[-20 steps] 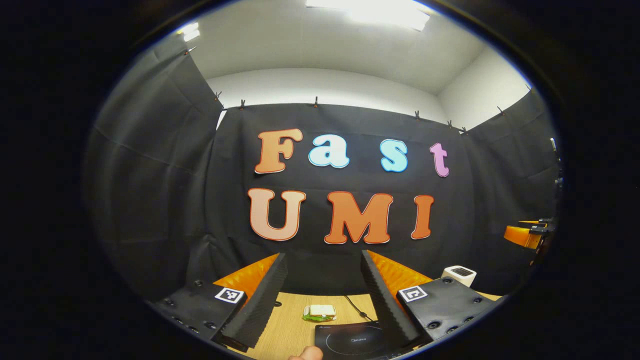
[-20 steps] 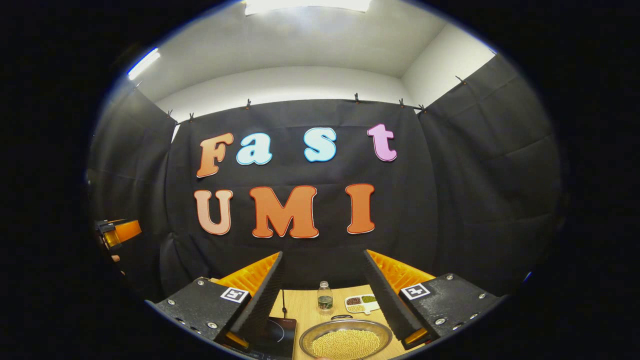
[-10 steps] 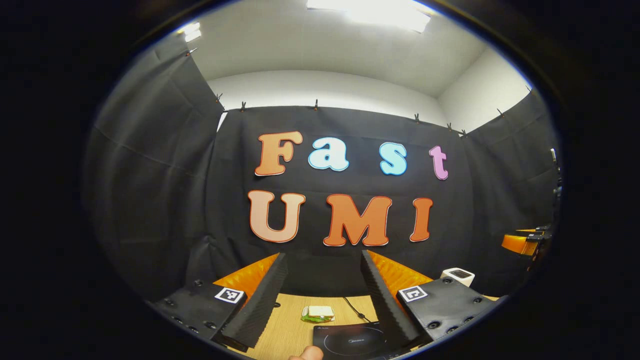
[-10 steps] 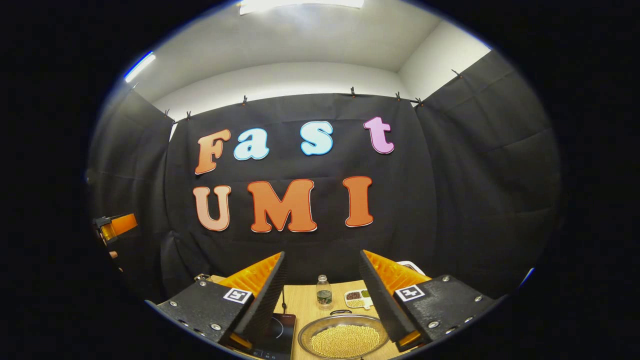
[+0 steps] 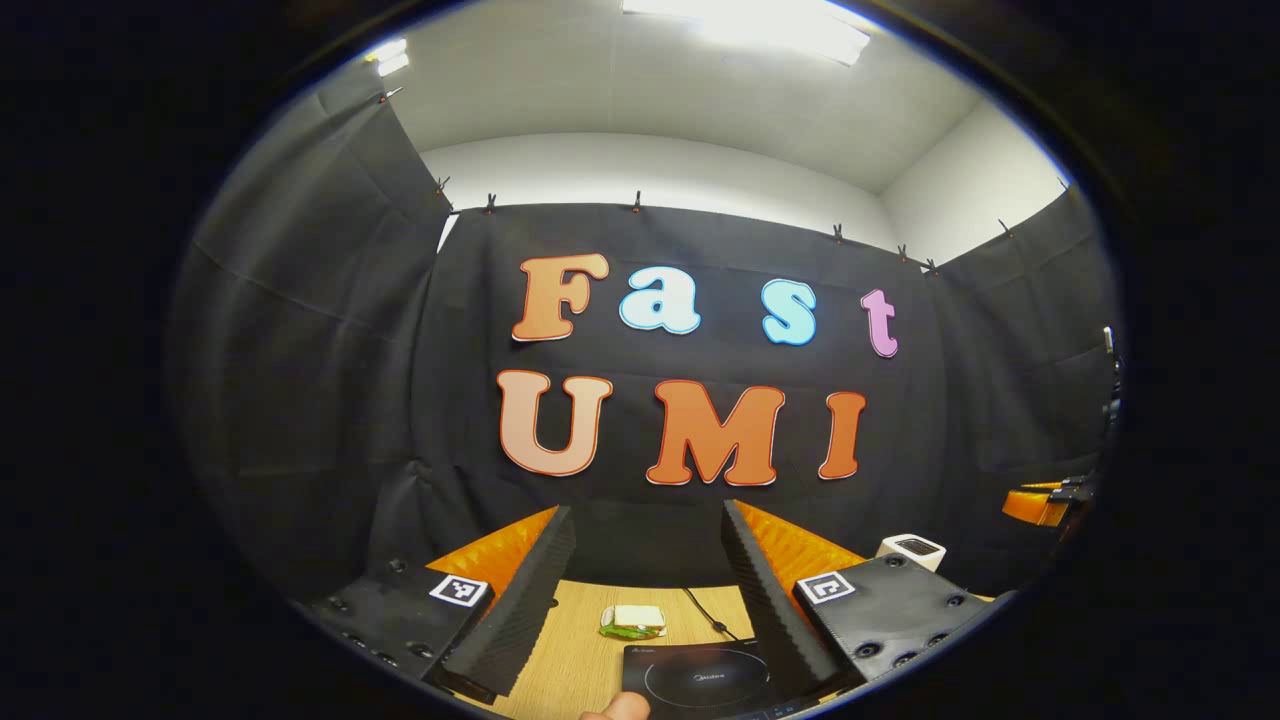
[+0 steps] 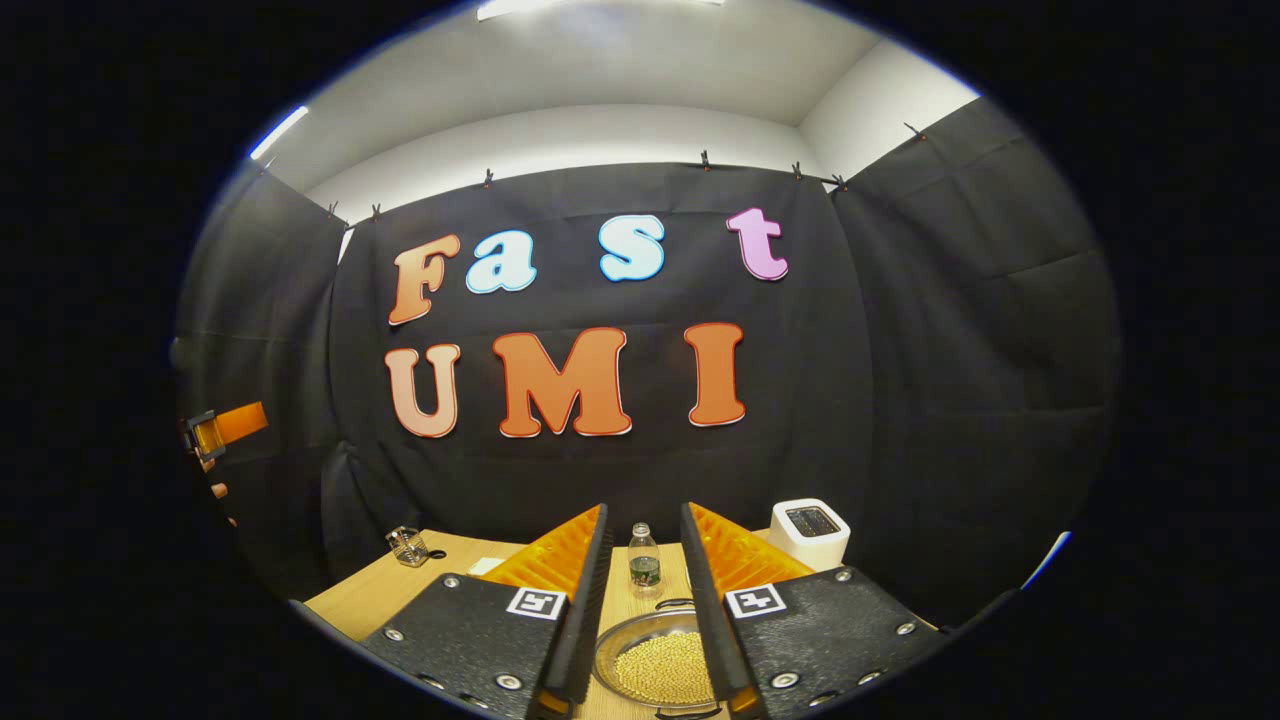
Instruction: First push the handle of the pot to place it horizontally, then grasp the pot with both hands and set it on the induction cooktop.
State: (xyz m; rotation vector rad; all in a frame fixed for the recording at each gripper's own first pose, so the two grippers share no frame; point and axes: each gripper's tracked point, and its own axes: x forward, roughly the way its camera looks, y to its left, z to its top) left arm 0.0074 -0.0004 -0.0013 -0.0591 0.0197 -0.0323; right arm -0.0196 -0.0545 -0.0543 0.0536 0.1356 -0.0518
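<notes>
A shallow metal pot (image 6: 622,645) holding yellow beans sits on the wooden table (image 6: 370,600), low in the right gripper view. A small dark loop handle (image 6: 672,604) shows at its far rim. My right gripper (image 6: 644,515) hovers above the pot, its fingers drawn close with a narrow gap and nothing between them. The black induction cooktop (image 5: 700,678) lies on the table in the left gripper view. My left gripper (image 5: 646,520) stands wide open over the table's near edge, left of the cooktop's middle, holding nothing.
A wrapped sandwich-like item (image 5: 632,621) and a black cable (image 5: 705,612) lie behind the cooktop. A small bottle (image 6: 644,562) stands beyond the pot, a white appliance (image 6: 812,530) at back right, a small metal object (image 6: 405,545) at back left. A fingertip (image 5: 618,708) shows below.
The right gripper's fingers have drawn much closer together and its view has tipped down toward the table, over the pot. The left gripper has barely shifted.
</notes>
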